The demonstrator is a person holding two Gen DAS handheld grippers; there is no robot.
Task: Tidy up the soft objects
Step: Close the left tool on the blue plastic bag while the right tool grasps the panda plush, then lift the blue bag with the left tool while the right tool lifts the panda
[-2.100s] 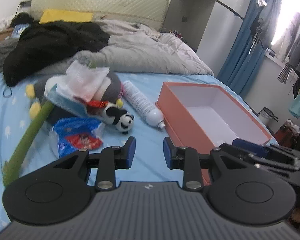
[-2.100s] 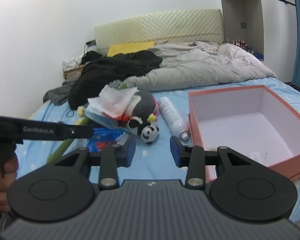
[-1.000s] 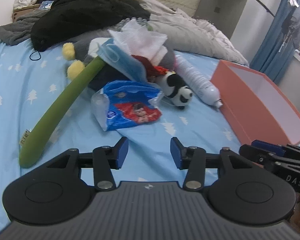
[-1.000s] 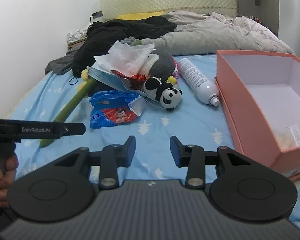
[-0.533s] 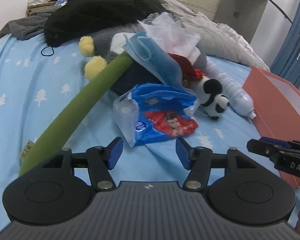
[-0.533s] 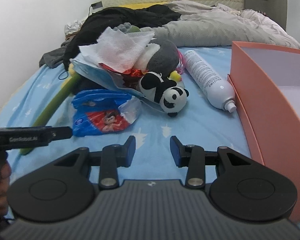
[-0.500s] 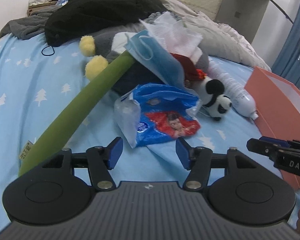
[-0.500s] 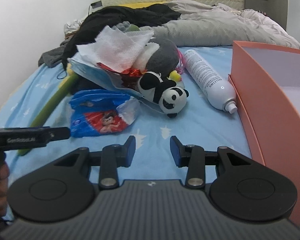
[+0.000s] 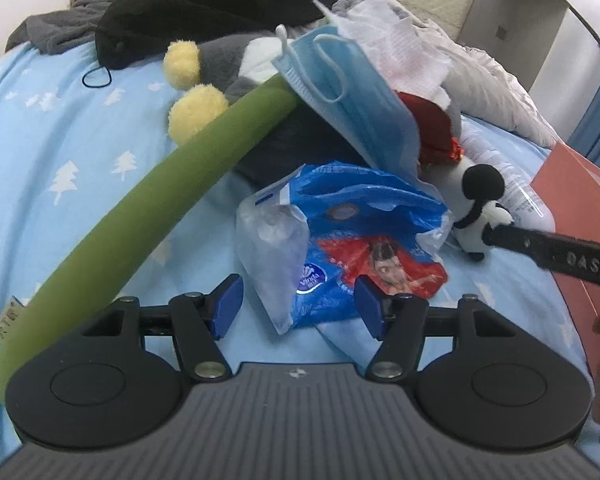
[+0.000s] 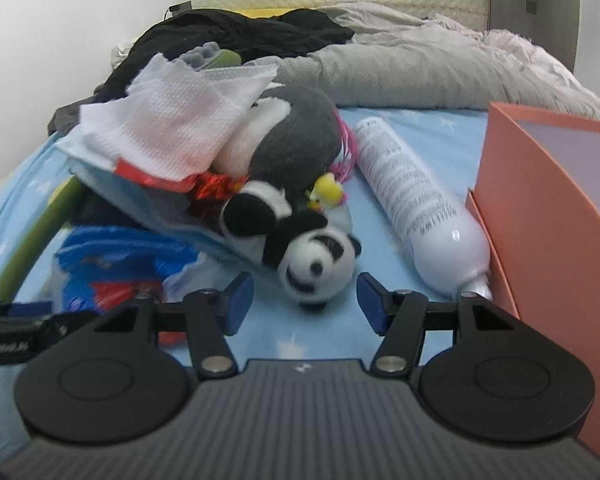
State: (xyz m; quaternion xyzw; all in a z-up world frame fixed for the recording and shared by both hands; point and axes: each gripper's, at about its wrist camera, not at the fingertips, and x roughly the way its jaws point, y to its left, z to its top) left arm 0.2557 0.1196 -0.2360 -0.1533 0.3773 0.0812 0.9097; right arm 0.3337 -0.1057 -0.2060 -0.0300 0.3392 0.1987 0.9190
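Observation:
A pile of soft things lies on the blue bed sheet. My left gripper [image 9: 298, 306] is open, its fingers on either side of a blue and red plastic tissue pack [image 9: 340, 236]. My right gripper [image 10: 304, 302] is open just in front of a small panda plush [image 10: 312, 258], whose head sits between the fingertips. Behind it lie a grey penguin plush [image 10: 292, 136], a blue face mask [image 9: 348, 92], a white paper towel [image 10: 176, 120] and a long green foam tube [image 9: 140, 200]. The tissue pack also shows in the right wrist view [image 10: 116, 268].
An open orange box [image 10: 548, 208] stands to the right, with a white spray bottle [image 10: 416, 200] lying beside it. A black garment [image 9: 204, 4] and a grey quilt [image 10: 420, 72] lie behind the pile. The right gripper's body [image 9: 560, 260] shows in the left wrist view.
Both grippers have moved forward and opened wider. The left one now brackets the tissue pack, the right one has closed in on the panda plush.

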